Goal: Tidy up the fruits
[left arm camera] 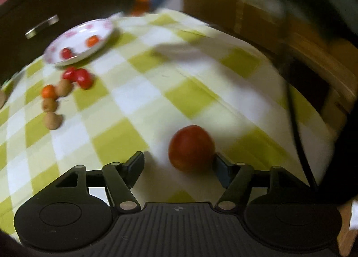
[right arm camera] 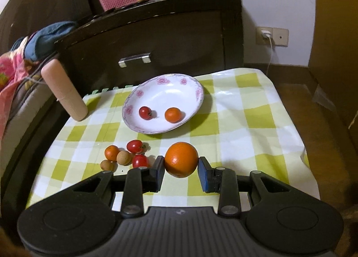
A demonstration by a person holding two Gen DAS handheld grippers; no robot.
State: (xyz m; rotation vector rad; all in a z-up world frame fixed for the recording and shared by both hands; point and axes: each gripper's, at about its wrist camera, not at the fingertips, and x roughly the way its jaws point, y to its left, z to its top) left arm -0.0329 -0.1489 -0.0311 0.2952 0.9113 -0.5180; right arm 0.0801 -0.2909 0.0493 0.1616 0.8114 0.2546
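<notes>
Plainly, the right gripper (right arm camera: 180, 171) clamps an orange (right arm camera: 181, 159) short of the plate (right arm camera: 134, 120), while the left gripper (left arm camera: 179, 165) stands parted around a red fruit (left arm camera: 191, 148) farther from the plate, which could roll off.

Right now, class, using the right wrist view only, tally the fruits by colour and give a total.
Red fruits: 3
Orange fruits: 3, counting the large orange in the right tongs
Brown fruits: 2
Total: 8
</notes>
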